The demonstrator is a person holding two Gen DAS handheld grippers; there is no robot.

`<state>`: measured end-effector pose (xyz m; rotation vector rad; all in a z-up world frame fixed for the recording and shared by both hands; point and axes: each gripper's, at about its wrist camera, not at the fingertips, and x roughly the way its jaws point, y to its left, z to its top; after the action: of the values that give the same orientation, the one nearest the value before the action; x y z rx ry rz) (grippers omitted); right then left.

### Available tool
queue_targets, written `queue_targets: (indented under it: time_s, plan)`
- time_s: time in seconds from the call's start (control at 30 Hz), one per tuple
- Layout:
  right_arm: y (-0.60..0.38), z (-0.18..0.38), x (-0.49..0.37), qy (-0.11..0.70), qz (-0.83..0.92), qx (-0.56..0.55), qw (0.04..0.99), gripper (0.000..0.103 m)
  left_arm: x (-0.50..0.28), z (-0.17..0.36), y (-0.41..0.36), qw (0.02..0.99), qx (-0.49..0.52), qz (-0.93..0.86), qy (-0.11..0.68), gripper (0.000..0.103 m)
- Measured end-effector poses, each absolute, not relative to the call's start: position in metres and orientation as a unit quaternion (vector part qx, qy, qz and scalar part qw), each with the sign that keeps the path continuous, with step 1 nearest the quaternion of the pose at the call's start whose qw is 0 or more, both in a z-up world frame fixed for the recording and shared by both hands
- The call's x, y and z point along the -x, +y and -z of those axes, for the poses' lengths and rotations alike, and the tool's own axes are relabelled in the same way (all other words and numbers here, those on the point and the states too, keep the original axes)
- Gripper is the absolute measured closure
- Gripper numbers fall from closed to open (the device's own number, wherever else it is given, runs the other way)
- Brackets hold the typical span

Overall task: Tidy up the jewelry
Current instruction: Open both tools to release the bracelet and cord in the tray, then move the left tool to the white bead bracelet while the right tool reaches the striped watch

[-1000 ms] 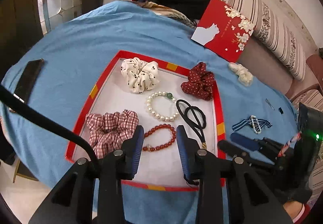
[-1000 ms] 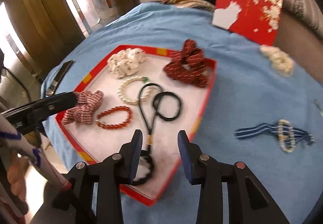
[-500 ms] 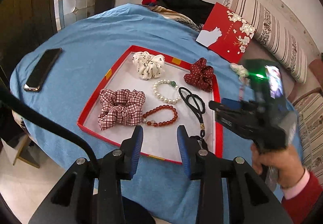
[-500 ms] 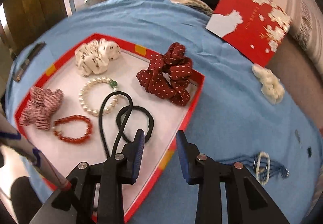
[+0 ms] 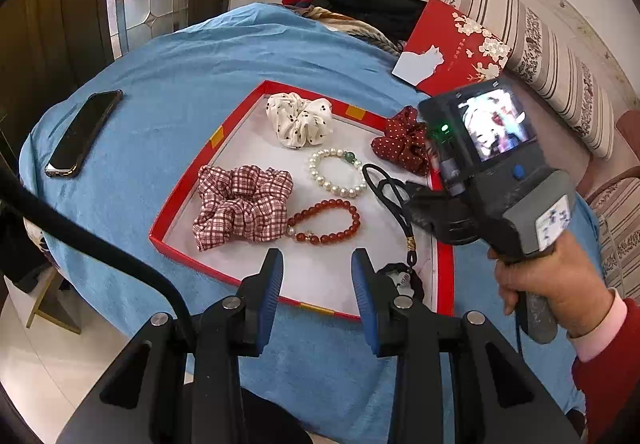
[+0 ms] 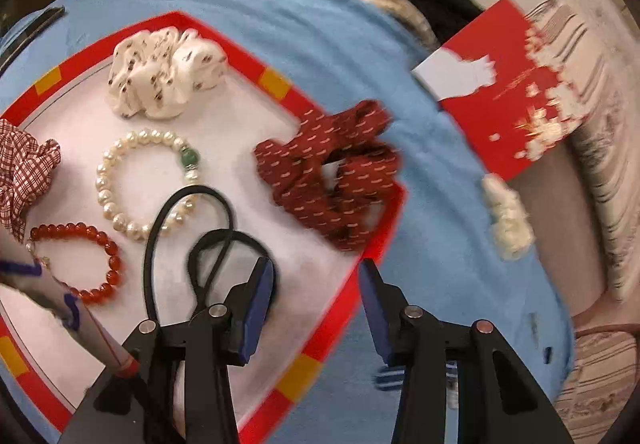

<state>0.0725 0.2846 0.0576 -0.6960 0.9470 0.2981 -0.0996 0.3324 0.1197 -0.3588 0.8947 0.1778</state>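
Since a second ago: left gripper pulled back and up off the red tray, right gripper swung forward over the tray's right edge; jewelry unshifted. Both sets of fingers spread open, holding nothing. Inside tray: pearl bracelet near middle, red bead bracelet just nearer, black hair ties beside both with one loop touching the pearls, plaid scrunchie, white dotted scrunchie, dark red dotted scrunchie draped on the right rim. Outside on blue tabletop: cream scrunchie and striped ribbon piece, still to collect, likely. Risks: thin rubbery ties snagging a finger and dragging the pearls; smooth round beads rolling out of a pinch; low cardboard rim catching a descending finger and tipping the tray; soft fluffy cream piece compressing, slipping. Right view motion-blurred, depth hard to judge.
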Motion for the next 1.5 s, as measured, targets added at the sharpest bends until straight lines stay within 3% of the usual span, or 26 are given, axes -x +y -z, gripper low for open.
queue_targets:
  time_s: [0.17,0.33,0.4,0.43,0.53,0.6,0.67,1.0,1.03,1.07,1.17,1.5]
  plan:
    - [0.224,-0.103,-0.065,0.439,-0.148,0.232,0.855,0.051,0.104,-0.123,0.322,0.885,0.162,-0.077,0.429,0.069]
    - [0.091,-0.113,-0.071,0.468,-0.074,0.12,0.872,0.051,0.107,-0.125,0.309,0.887,0.158,-0.065,0.43,0.067]
    - [0.029,-0.103,-0.074,0.49,-0.023,0.075,0.868,0.064,0.105,-0.124,0.302,0.886,0.157,-0.058,0.433,0.066]
    - [0.008,-0.098,-0.075,0.498,-0.01,0.054,0.865,0.075,0.104,-0.123,0.297,0.885,0.156,-0.053,0.435,0.066]
    - [-0.038,-0.09,-0.077,0.502,0.006,-0.005,0.865,0.076,0.097,-0.119,0.282,0.881,0.152,-0.036,0.446,0.066]
    - [-0.051,-0.087,-0.082,0.5,-0.001,-0.037,0.865,0.076,0.092,-0.115,0.27,0.878,0.147,-0.025,0.454,0.066]
    - [-0.054,-0.083,-0.091,0.498,-0.013,-0.064,0.865,0.068,0.089,-0.113,0.259,0.876,0.142,-0.017,0.461,0.066]
    - [-0.053,-0.041,-0.101,0.527,-0.079,-0.156,0.831,0.065,0.084,-0.106,0.22,0.867,0.111,0.005,0.485,0.066]
    - [-0.053,-0.038,-0.097,0.534,-0.079,-0.146,0.829,0.068,0.083,-0.105,0.218,0.867,0.111,0.005,0.487,0.066]
    - [-0.052,-0.035,-0.092,0.538,-0.077,-0.135,0.829,0.08,0.082,-0.104,0.216,0.865,0.111,0.007,0.489,0.066]
    - [-0.053,-0.034,-0.073,0.542,-0.077,-0.12,0.829,0.084,0.082,-0.102,0.211,0.861,0.115,0.016,0.496,0.066]
    - [-0.094,-0.042,0.046,0.549,-0.067,-0.134,0.822,0.084,0.088,-0.107,0.193,0.859,0.1,0.031,0.502,0.063]
